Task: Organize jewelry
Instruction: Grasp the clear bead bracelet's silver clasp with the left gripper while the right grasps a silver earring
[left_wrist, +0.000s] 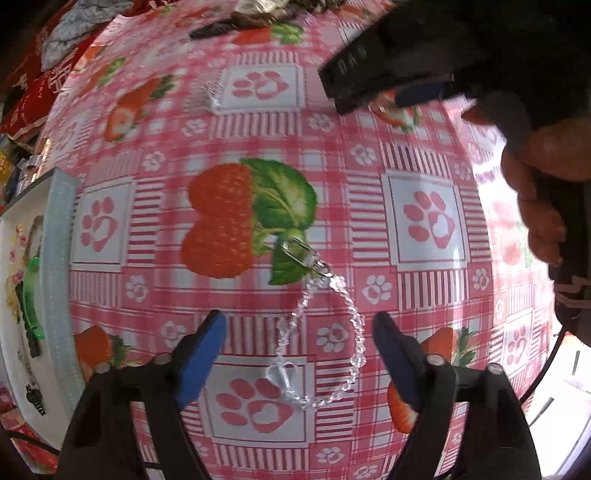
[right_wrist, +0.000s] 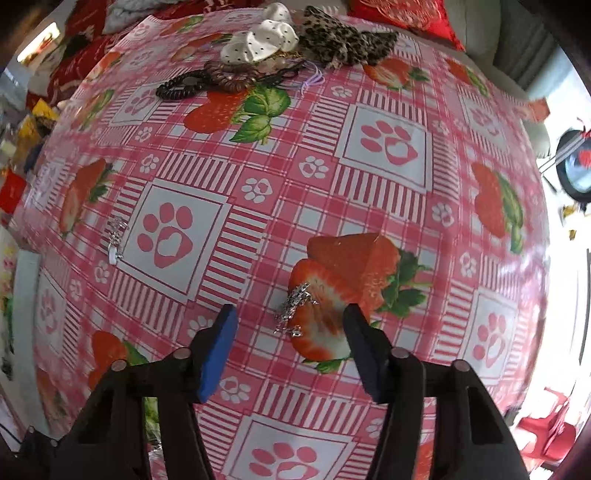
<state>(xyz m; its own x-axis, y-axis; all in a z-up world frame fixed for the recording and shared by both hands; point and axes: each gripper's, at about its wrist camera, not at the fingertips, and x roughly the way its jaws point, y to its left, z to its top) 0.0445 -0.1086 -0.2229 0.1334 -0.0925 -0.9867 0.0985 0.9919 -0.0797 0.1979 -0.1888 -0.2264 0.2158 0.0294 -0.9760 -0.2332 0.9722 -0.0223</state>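
A clear beaded bracelet (left_wrist: 325, 339) with a silver clasp lies on the pink strawberry tablecloth, between the blue pads of my open left gripper (left_wrist: 299, 325). A small silver piece (left_wrist: 211, 96) lies farther back on the cloth. My right gripper (left_wrist: 369, 92) shows at the upper right of the left wrist view, held by a hand. In the right wrist view my right gripper (right_wrist: 290, 321) is open, with a crumpled silver chain (right_wrist: 295, 310) between its pads. Another small silver piece (right_wrist: 117, 236) lies to the left.
A white tray (left_wrist: 59, 258) with a pale blue rim holds a green item at the left edge. Hair ties (right_wrist: 207, 83), a white dotted scrunchie (right_wrist: 258, 40) and a leopard scrunchie (right_wrist: 343, 40) lie at the far end. Red cushions lie beyond the table.
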